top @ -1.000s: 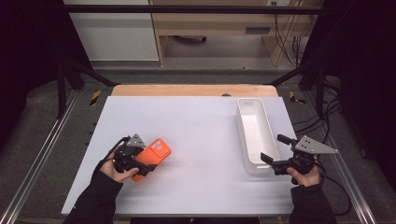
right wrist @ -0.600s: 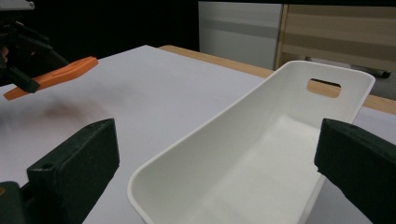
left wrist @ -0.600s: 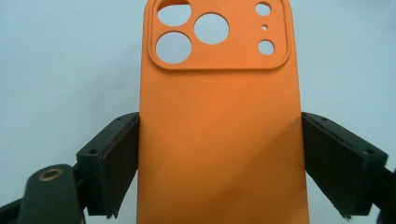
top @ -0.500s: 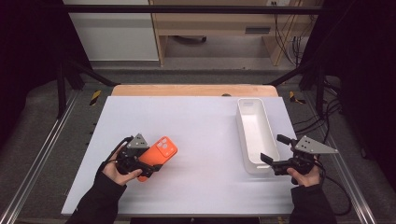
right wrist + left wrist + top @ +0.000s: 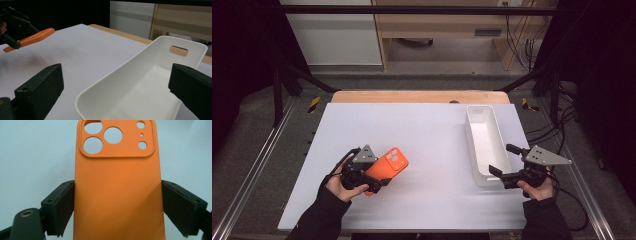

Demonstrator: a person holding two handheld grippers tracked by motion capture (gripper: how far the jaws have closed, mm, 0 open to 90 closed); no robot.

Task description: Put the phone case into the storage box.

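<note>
My left gripper (image 5: 374, 181) clamped the orange phone case (image 5: 388, 167) by its long edges, held left of the white tray (image 5: 475, 116), apart from it. Case's long axis ran along the jaws, camera-cutout end pointing away from my hand, up-right toward the tray. My right gripper (image 5: 502, 161) stood open, jaws straddling the tray's near end.

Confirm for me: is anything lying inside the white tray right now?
No, the white tray is bare inside, and the orange phone case sits clamped in the left gripper.

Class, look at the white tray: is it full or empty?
Empty. The white tray shows only its bare floor in the right gripper view and the high view.
</note>
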